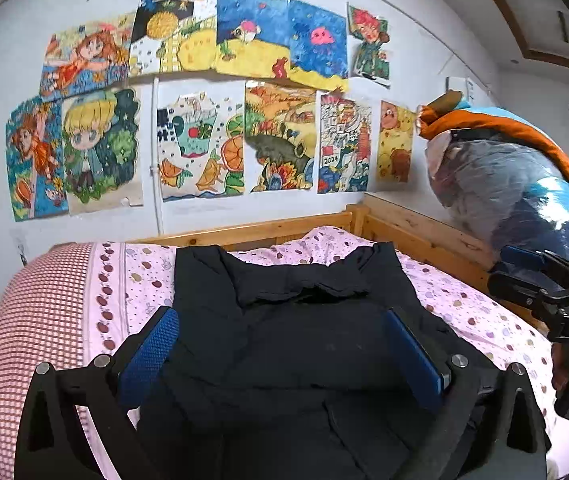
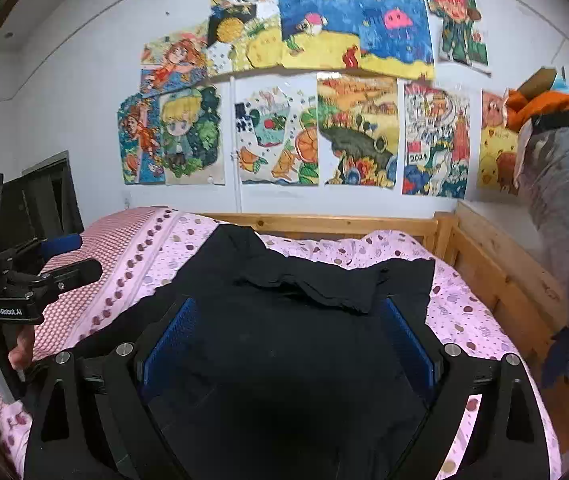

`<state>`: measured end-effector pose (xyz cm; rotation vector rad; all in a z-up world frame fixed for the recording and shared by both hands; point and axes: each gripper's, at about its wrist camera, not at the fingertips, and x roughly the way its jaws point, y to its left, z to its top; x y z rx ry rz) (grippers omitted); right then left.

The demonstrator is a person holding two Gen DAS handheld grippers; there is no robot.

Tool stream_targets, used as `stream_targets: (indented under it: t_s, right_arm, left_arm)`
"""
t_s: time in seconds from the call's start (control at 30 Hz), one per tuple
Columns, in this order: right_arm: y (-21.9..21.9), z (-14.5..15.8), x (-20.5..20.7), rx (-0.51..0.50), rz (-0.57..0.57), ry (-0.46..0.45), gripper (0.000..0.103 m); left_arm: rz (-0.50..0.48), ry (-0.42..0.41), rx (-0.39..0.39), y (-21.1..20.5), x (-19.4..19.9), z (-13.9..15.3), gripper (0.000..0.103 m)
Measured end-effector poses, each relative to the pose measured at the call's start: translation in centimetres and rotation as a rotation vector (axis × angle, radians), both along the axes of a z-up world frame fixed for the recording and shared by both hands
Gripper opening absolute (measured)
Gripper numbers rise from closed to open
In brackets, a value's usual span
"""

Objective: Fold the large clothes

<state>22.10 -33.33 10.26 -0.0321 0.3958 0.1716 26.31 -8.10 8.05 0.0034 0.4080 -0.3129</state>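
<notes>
A large black garment point(image 1: 284, 320) lies spread on the pink spotted bedsheet point(image 1: 464, 308); it also shows in the right wrist view point(image 2: 296, 320). My left gripper point(image 1: 284, 344) hovers over its near part with blue-padded jaws wide apart and nothing between them. My right gripper point(image 2: 288, 344) is likewise open above the garment. The right gripper also shows at the right edge of the left wrist view point(image 1: 532, 276), and the left gripper at the left edge of the right wrist view point(image 2: 64, 256).
A wooden bed frame point(image 1: 404, 228) runs along the far and right sides. A red checked pillow point(image 1: 36, 320) lies at left. A big plastic-wrapped bundle point(image 1: 504, 184) stands at right. Drawings point(image 1: 204, 120) cover the wall.
</notes>
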Motion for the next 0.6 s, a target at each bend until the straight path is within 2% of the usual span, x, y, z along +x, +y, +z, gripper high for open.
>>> stream_targets:
  t_s: [0.27, 0.6]
  right_arm:
    - [0.8, 0.2, -5.7, 0.015, 0.003, 0.006, 0.092]
    - [1.7, -2.0, -9.7, 0.000, 0.020, 0.044, 0.093]
  left_arm:
    - [-0.035, 0.024, -0.008, 1.4, -4.5, -0.1, 0.103]
    - [-0.117, 0.052, 0.070, 1.3, -7.2, -1.8, 0.103]
